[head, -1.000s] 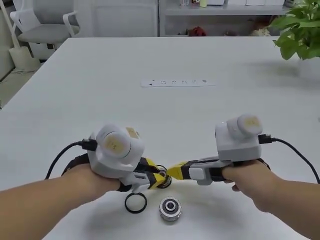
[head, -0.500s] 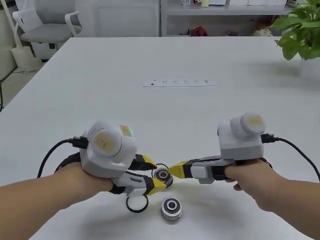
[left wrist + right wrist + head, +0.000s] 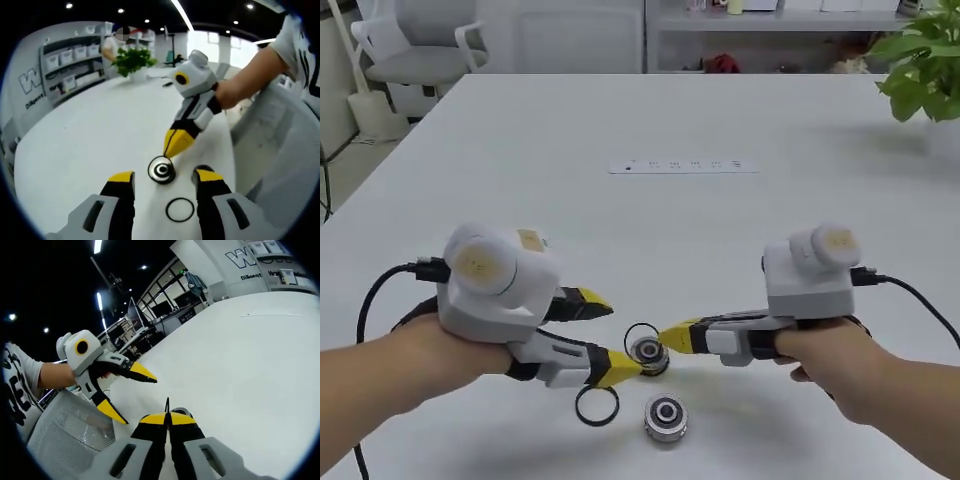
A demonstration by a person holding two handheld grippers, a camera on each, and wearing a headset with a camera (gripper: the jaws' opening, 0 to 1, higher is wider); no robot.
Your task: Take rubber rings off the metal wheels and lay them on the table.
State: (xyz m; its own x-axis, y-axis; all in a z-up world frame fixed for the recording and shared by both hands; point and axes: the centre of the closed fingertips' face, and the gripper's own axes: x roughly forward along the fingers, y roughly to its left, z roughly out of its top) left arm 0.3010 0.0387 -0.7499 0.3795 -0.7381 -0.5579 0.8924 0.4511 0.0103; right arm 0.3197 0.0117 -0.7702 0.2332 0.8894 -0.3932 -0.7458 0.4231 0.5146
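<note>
Head view. White worktop (image 3: 620, 230). Left gripper (image 3: 618, 338): jaws wide apart and holding nothing, one yellow tip raised and the other low, near the worktop. Right gripper (image 3: 665, 338): jaws together, yellow tips pointing toward the left gripper. Wheel (image 3: 647, 352), metal: just in front of the right gripper's tips and beside the left gripper's lower jaw. Rubber ring (image 3: 639, 331), black: stands partly lifted above the wheel, at the right gripper's tips. Loose ring (image 3: 597, 405), black: flat on the worktop, near the front edge and below the left gripper. Second wheel (image 3: 665, 415): bare metal, just beside the loose ring and apart from it. Power strip (image 3: 682, 166): white, further back on the worktop. Plant (image 3: 920, 60) at the far right, chair (image 3: 415, 50) at the far left.

Left gripper view. Left gripper (image 3: 165, 176): its two jaws stand well apart, the wheel (image 3: 161, 170) just ahead in the gap, touching neither jaw. Right gripper (image 3: 172, 147): comes in from above, its closed tip on the wheel's far edge. Loose ring (image 3: 180, 209): flat on the worktop (image 3: 90, 135), between the jaws and nearer the camera.

Right gripper view. Right gripper (image 3: 169, 419): jaws pressed together on the rubber ring (image 3: 167, 404), seen edge-on as a thin black line rising from the tips. Left gripper (image 3: 135, 399): opposite, jaws spread, held in a hand (image 3: 55, 375).
</note>
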